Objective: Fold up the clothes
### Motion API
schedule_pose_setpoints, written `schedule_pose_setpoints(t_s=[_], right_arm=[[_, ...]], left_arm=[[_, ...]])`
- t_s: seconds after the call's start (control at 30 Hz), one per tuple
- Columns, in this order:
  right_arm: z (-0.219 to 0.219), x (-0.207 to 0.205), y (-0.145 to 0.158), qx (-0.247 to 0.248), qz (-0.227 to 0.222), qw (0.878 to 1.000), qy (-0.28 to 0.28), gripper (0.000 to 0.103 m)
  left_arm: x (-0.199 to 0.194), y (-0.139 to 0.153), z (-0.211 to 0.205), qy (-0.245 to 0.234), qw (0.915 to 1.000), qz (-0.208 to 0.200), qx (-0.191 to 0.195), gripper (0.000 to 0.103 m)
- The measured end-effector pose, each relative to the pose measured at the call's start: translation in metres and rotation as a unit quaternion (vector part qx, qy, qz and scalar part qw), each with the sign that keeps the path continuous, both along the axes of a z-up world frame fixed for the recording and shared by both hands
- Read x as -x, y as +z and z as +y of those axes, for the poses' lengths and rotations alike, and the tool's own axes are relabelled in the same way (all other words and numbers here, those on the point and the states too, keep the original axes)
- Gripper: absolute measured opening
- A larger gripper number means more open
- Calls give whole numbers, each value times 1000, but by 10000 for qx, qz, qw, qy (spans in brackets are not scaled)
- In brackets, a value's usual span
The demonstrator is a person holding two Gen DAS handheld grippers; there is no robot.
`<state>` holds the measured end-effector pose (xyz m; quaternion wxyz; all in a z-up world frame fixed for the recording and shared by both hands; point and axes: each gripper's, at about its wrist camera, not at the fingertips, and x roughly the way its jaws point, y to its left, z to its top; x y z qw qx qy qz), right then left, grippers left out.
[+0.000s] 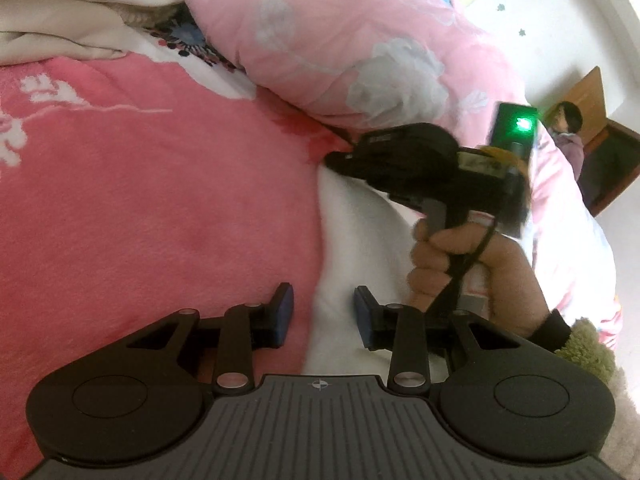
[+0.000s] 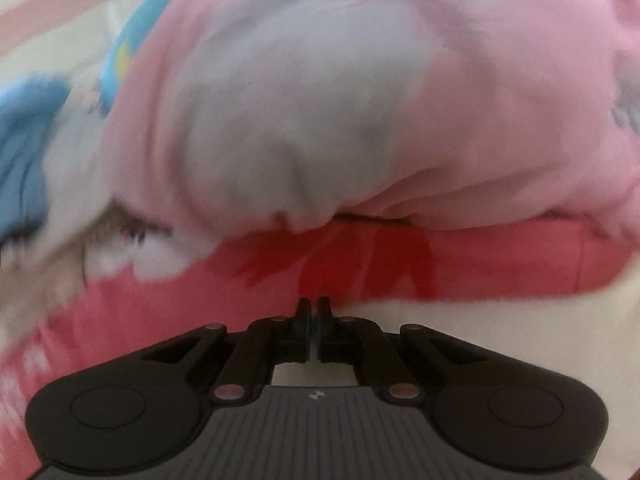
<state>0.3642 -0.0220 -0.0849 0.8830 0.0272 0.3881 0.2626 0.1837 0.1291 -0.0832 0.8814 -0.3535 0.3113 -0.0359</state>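
A white garment (image 1: 360, 220) lies flat on a pink fleece blanket (image 1: 160, 180). Its left edge runs down between the blue pads of my left gripper (image 1: 324, 316), which stands open just above it, nothing pressed between the pads. A hand (image 1: 460, 260) holds my right gripper (image 1: 334, 158), whose tip rests at the garment's far corner, under the pink quilt. In the blurred right wrist view, my right gripper (image 2: 313, 304) is shut where the white garment (image 2: 480, 320) meets the red-patterned blanket (image 2: 360, 264). Whether cloth is pinched there cannot be told.
A puffy pink quilt with white flowers (image 1: 340, 40) (image 2: 360, 100) bulges over the blanket's far side. Beige clothes (image 1: 60, 20) are heaped at the far left. Blue fabric (image 2: 24, 140) lies to the left. A person (image 1: 568, 128) sits by a wooden door at the far right.
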Motion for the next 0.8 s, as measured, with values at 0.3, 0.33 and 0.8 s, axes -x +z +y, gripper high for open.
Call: schedule_pose_setpoints(t_s=[0.3,0.33,0.8], right_arm=[[-46,73,48,-264,-201,9982,508,1],[-46,83,48,-214,-184,9974,659,1],[-36,122,16,6,-9,9969,788,0]], left_arm=[[12,0,5,313,9990,35,306,35],[13,0,4,329,9991,29,281,35],[25,8,28,1225,9917,-190,350,34]])
